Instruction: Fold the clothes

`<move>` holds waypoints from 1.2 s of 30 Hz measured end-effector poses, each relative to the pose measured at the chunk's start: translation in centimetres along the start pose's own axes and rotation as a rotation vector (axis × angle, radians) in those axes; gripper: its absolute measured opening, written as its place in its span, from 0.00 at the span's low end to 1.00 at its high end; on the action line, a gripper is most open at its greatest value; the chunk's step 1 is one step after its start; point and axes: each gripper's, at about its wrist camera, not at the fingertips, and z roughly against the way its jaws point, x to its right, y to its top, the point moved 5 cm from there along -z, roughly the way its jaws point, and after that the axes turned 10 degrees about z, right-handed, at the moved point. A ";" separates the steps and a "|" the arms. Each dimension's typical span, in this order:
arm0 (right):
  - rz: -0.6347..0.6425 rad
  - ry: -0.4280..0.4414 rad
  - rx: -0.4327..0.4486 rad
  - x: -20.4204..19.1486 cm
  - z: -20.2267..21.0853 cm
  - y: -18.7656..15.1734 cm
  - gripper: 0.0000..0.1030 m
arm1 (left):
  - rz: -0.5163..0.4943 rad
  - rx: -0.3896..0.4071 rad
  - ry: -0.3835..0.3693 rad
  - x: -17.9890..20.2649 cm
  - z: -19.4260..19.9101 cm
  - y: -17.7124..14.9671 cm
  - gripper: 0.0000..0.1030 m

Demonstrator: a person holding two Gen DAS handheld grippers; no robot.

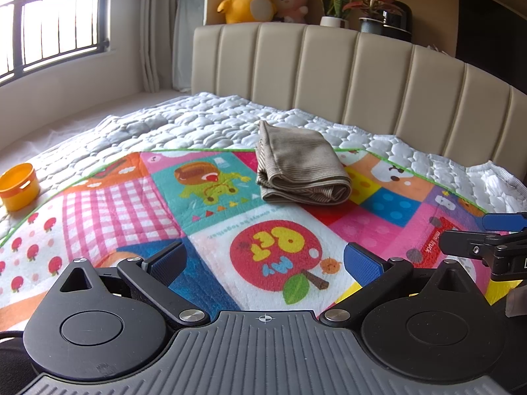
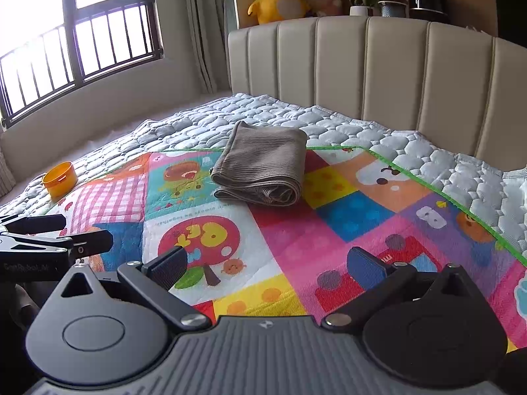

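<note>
At the far left of the bed, an orange tub [image 1: 19, 186] sits on the quilted cover [image 1: 204, 121], well apart from everything else and of no concern to the fold. Right of it spreads the colourful patchwork mat [image 1: 131, 197], and toward the mat's far edge lies the striped beige garment [image 1: 299, 164], already doubled into a compact bundle with its rolled edge facing near. By the look of it the folding of this piece is done or nearly so; the step in hand seems to be the pause after a fold. Any next move would call for a reach forward over the mat, either to tidy the bundle or to carry it aside.

The left gripper [image 1: 265, 260] hovers low over the mat's near part, level and pointing at the headboard [image 1: 329, 65], jaws spread wide and holding nothing. Just beside it to the right, the right gripper [image 2: 268, 265] sits in the same low, forward-pointing pose, jaws likewise wide apart and empty.
</note>
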 end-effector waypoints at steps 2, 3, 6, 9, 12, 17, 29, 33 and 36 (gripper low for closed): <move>0.001 0.000 0.000 0.0 0.0 0.0 1.00 | 0.000 0.000 0.000 0.0 0.0 0.0 1.00; 0.001 0.000 0.000 0.0 0.0 0.0 1.00 | 0.000 0.000 0.000 0.0 0.0 0.0 1.00; 0.003 -0.001 -0.001 -0.1 0.0 0.0 1.00 | 0.000 0.001 0.001 0.1 0.0 0.0 1.00; 0.004 -0.001 -0.001 -0.1 0.0 0.0 1.00 | 0.001 0.003 0.002 0.1 0.0 0.0 1.00; 0.003 -0.002 -0.001 -0.1 0.0 0.0 1.00 | 0.009 0.009 0.001 0.0 0.1 0.1 1.00; 0.003 -0.002 -0.001 -0.1 0.0 0.0 1.00 | 0.002 0.031 -0.004 0.1 0.4 0.3 1.00; 0.002 -0.002 -0.001 -0.2 0.0 0.0 1.00 | -0.018 0.051 -0.002 0.3 0.8 0.3 1.00; 0.002 -0.001 -0.002 -0.1 0.0 0.0 1.00 | -0.019 0.049 -0.001 0.4 0.8 0.3 1.00; 0.002 -0.001 -0.002 -0.1 0.0 0.0 1.00 | -0.017 0.049 0.001 0.3 0.8 0.2 1.00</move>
